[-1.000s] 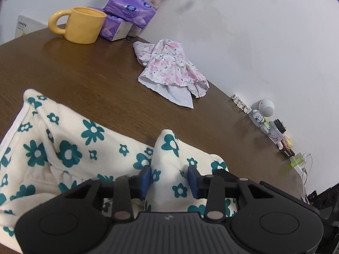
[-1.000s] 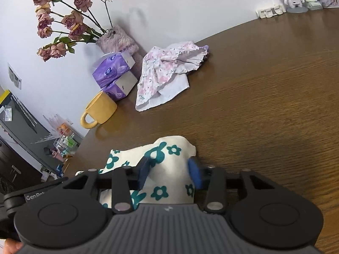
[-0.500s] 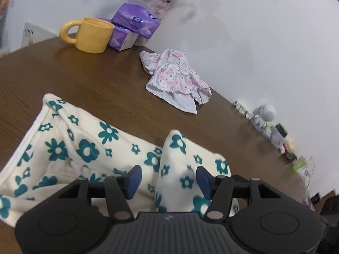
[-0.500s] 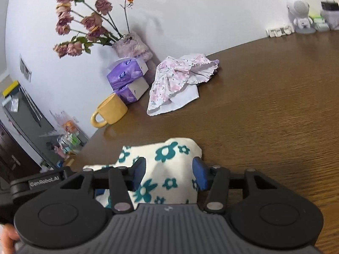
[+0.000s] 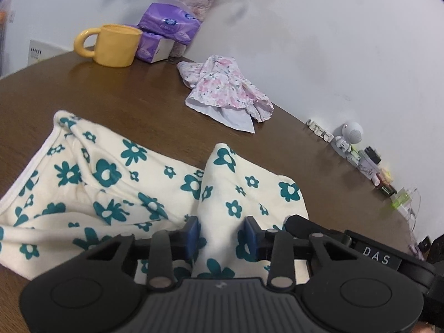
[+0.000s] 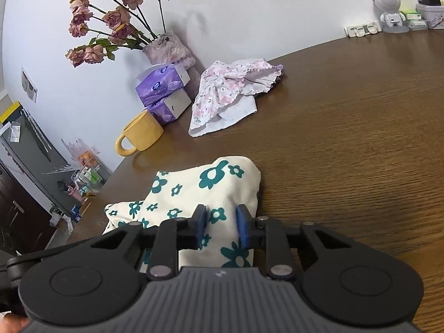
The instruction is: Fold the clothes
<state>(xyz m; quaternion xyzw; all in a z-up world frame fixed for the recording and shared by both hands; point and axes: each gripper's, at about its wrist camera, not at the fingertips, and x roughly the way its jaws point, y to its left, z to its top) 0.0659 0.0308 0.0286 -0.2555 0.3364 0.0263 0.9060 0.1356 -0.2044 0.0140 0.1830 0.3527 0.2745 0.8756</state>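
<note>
Both hand-held grippers just closed, pinching cream garment, mug, pink garment beyond

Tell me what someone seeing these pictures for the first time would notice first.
The cream garment with teal flowers fills the near part of the brown table, a fold of it pinched in the left gripper and another in the right gripper; both have just been closing on it. Farther back, by the wall, lie a crumpled pink floral garment, a yellow mug and dried roses.
</note>
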